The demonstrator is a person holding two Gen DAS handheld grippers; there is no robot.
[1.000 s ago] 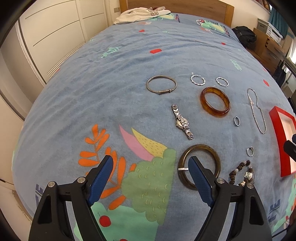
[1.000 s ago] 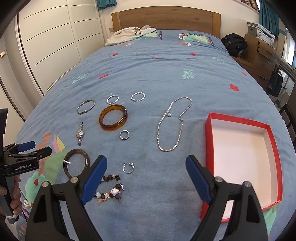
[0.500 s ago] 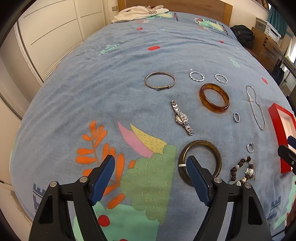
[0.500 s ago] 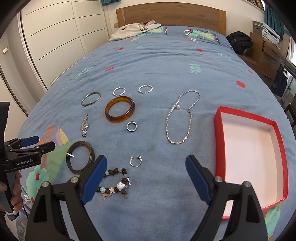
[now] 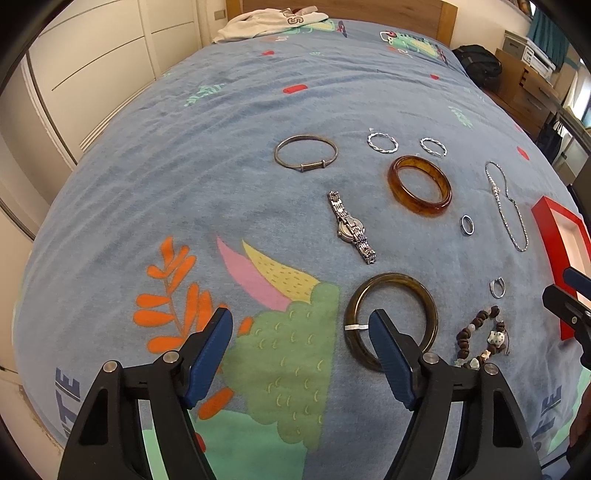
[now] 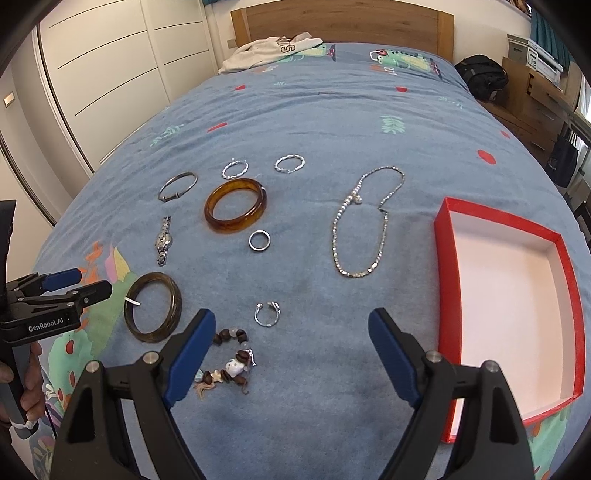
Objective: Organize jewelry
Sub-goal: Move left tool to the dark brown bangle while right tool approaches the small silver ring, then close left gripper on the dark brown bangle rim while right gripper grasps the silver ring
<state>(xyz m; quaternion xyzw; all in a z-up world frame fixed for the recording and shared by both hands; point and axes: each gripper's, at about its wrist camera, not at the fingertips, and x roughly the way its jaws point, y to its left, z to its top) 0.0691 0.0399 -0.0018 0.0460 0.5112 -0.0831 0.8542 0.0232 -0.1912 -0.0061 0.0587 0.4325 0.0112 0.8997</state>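
Ten pieces of jewelry are seen laid out on a blue patterned bedspread [image 6: 314, 110], all to the left of one red box [image 6: 565, 258] with a white, bare interior. Counted from the box outward: one silver chain necklace [image 6: 364, 221] lies nearest it in a long loop; two small rings follow, a plain band [image 6: 259, 240] and an open-ended silver ring [image 6: 266, 314]; one beaded bracelet [image 6: 231, 363] of dark brown beads with a white charm and a tassel is found below the open ring. Two thick bangles are counted, one translucent amber [image 6: 235, 205] and one dark olive-brown [image 6: 152, 307] carrying a small white tag. Two twisted silver hoops [image 6: 235, 169] [image 6: 290, 163] lie side by side above the amber bangle, and one thin metal bangle [image 6: 178, 186] with a sliding clasp is placed left of them. One silver watch [image 6: 163, 240] with a link strap is stretched out furthest from the box, just above the dark bangle. Two claws are shown. The left claw [image 5: 299, 330] has just been narrowing but stands released, nothing between its blue pads, one pad overlapping the dark bangle in its own view. The right claw [image 6: 291, 326] is held released above the bedspread between the beaded bracelet and the box. A pale garment [image 6: 269, 50] is seen by the wooden headboard [image 6: 340, 27].
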